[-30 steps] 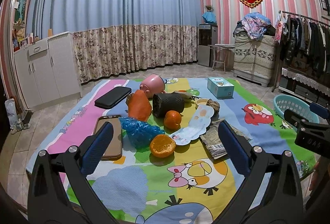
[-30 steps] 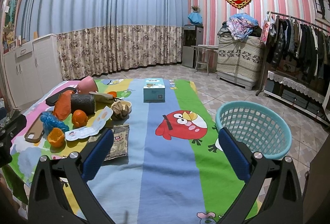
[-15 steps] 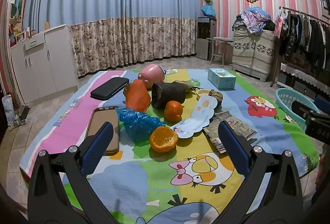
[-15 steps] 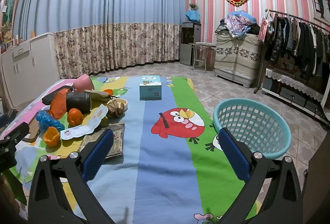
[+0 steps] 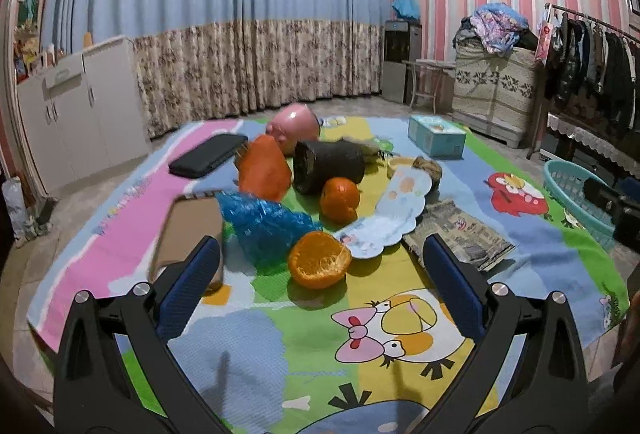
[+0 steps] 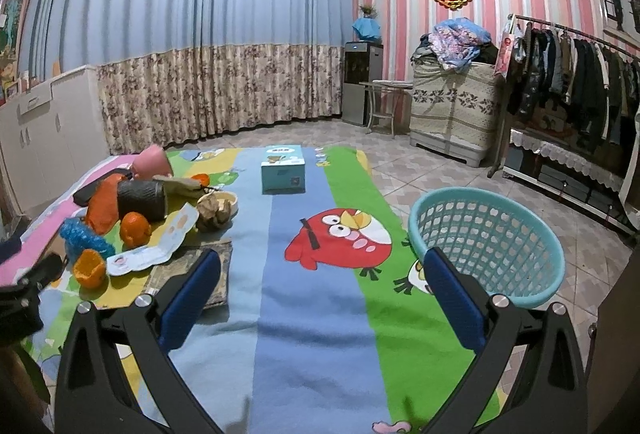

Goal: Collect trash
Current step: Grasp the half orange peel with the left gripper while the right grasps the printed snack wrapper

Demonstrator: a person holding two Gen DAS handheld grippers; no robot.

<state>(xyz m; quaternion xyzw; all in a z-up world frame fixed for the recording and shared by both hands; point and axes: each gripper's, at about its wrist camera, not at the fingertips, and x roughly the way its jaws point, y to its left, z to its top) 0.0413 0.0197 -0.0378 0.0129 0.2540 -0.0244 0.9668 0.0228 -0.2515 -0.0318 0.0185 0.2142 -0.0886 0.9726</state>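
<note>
The basket [image 5: 576, 190] is cut off at the right edge of the left wrist view, partly behind the dark body of the right gripper [image 6: 320, 298]. The phone [image 5: 188, 230] is partly covered by the blue bag [image 5: 268, 230] and by a left fingertip [image 5: 192, 282]. What fills the small bowl [image 6: 218, 208] is hard to make out.

The trash lies in a cluster on the cartoon mat [image 5: 404, 318]: an empty orange peel half [image 5: 318, 264] touching the blue bag, a whole orange [image 5: 339, 199], an orange wrapper [image 5: 264, 172], a dark tipped cup [image 5: 326, 166], a white wrapper [image 5: 386, 222] and a paper sheet [image 5: 460, 234].

The left gripper [image 5: 320, 298] hovers before the peel, jaws wide apart and empty. The right gripper is likewise spread and empty over bare mat.

Only the right wrist view shows the whole basket, standing at the mat's right edge.
</note>
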